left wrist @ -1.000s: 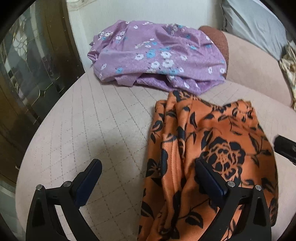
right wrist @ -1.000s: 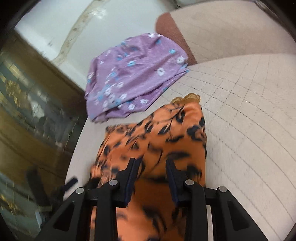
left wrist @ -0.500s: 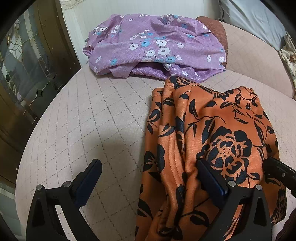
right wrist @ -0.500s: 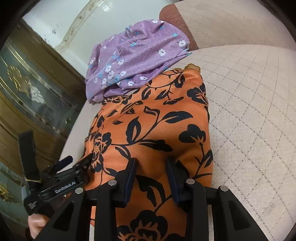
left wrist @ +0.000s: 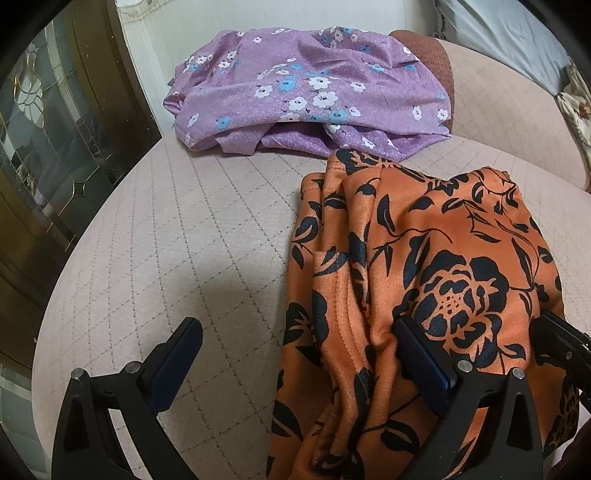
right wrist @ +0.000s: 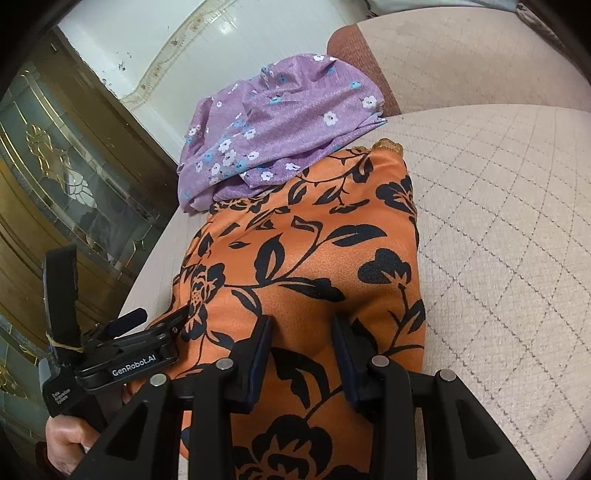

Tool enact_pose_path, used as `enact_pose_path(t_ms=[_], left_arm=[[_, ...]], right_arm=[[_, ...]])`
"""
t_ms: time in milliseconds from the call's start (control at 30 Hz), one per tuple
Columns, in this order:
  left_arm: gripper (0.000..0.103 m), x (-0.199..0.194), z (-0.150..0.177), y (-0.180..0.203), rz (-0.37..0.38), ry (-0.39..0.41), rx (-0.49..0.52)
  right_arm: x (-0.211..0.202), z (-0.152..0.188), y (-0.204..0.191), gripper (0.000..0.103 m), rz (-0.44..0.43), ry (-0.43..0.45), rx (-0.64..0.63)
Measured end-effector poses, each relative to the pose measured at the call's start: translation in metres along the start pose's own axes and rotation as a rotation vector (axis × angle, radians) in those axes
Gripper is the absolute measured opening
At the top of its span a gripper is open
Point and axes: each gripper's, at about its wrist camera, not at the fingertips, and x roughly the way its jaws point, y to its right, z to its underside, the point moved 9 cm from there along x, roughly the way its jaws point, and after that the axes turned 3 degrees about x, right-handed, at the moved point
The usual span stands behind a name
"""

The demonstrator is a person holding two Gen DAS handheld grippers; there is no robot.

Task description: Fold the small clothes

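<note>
An orange garment with black flowers [left wrist: 424, 277] lies bunched on the quilted beige cushion [left wrist: 184, 240]; it also shows in the right wrist view [right wrist: 314, 258]. My left gripper [left wrist: 295, 347] is open wide: one finger rests on the cushion, the other on the garment's fabric. My right gripper [right wrist: 301, 354] has its jaws narrowed around a raised fold of the orange garment. The left gripper also shows at the garment's left edge in the right wrist view [right wrist: 159, 321].
A crumpled purple floral garment [left wrist: 306, 88] lies behind the orange one, against the white wall; it shows in the right wrist view too [right wrist: 277, 136]. A dark glass-fronted cabinet [left wrist: 48, 147] stands left. The sofa back [left wrist: 498, 92] rises at right, with a grey pillow [left wrist: 498, 33].
Both grippers have come down closer onto the orange garment, which has settled flatter on the cushion. The right gripper keeps its hold on the fold. The left gripper stays open.
</note>
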Motion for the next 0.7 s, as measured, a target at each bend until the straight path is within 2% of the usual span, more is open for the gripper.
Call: enact_pose_path(t_ms=[300,433,500,567,700], left_arm=[[0.103,-0.001,0.001,-0.001,0.006,-0.001,-0.012],[0.103,-0.008,0.002,-0.008,0.049,-0.021,-0.05],[0.103,-0.014,0.005,-0.016,0.073,-0.025,-0.082],[0.103,-0.018,0.009,-0.022,0.07,-0.019,-0.094],[0.103,-0.02,0.019,-0.024,0.084,-0.013,-0.067]], right_arm=[[-0.001,0.003,-0.002,0.039,0.022,0.037,-0.033],[-0.003,0.0,-0.002,0.039,0.027,0.004,-0.017],[-0.007,-0.007,-0.006,0.039,0.017,-0.038,0.018],[-0.009,-0.019,-0.016,0.039,-0.031,-0.06,0.028],[0.005,-0.049,-0.052,0.039,-0.053,-0.047,-0.045]])
